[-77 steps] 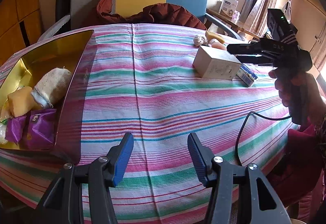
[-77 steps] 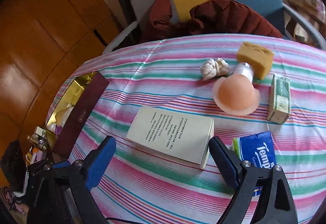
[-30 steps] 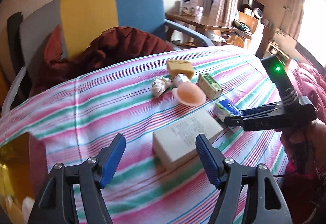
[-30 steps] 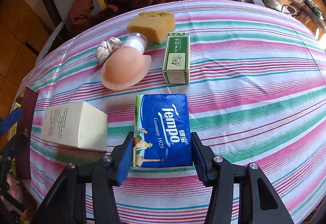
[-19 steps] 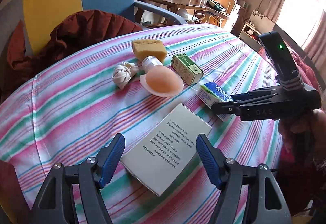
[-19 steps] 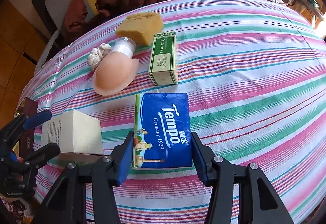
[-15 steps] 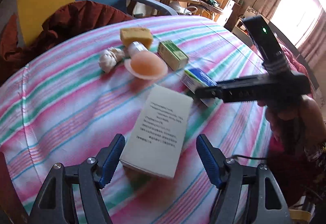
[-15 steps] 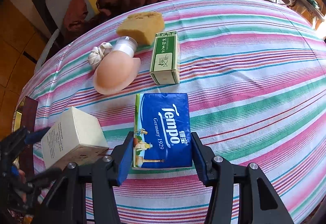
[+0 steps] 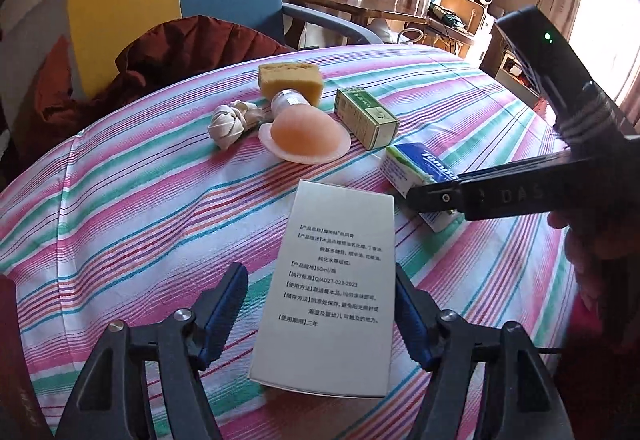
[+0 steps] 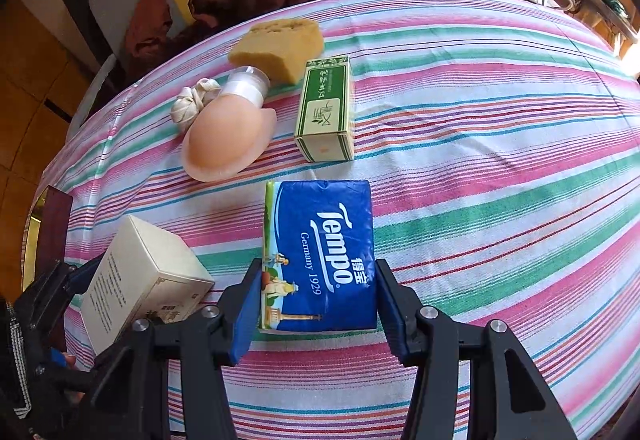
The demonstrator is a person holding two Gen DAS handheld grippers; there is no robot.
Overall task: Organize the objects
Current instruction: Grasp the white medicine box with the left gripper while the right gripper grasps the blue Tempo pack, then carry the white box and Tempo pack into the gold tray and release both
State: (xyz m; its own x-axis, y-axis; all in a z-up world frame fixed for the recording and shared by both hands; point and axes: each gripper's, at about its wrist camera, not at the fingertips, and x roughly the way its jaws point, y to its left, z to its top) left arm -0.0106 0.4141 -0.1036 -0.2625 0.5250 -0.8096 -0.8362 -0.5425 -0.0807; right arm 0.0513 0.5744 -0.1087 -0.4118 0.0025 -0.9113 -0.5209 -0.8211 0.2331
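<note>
A white box (image 9: 336,280) with printed text lies lengthwise between the blue pads of my left gripper (image 9: 320,308). Its jaws are closing; the right pad (image 9: 408,312) touches the box's edge, while a gap remains at the left pad (image 9: 226,304). In the right wrist view the same white box (image 10: 148,276) looks tipped on the striped tablecloth (image 10: 500,160). My right gripper (image 10: 318,304) is shut on a blue Tempo tissue pack (image 10: 320,240), which lies flat on the cloth. The left wrist view shows that right gripper (image 9: 432,196) holding the tissue pack (image 9: 416,168).
Beyond lie a green carton (image 10: 326,112), a yellow sponge (image 10: 280,40), a peach silicone dome with a clear bottle (image 10: 224,136) and a knotted cloth (image 10: 192,104). A gold-lined box edge (image 10: 52,224) is at the left. A chair with a brown jacket (image 9: 192,48) stands behind the table.
My left gripper came down and forward over the white box, which has turned lengthwise between its jaws; the jaws have narrowed. The right gripper stayed shut on the tissue pack.
</note>
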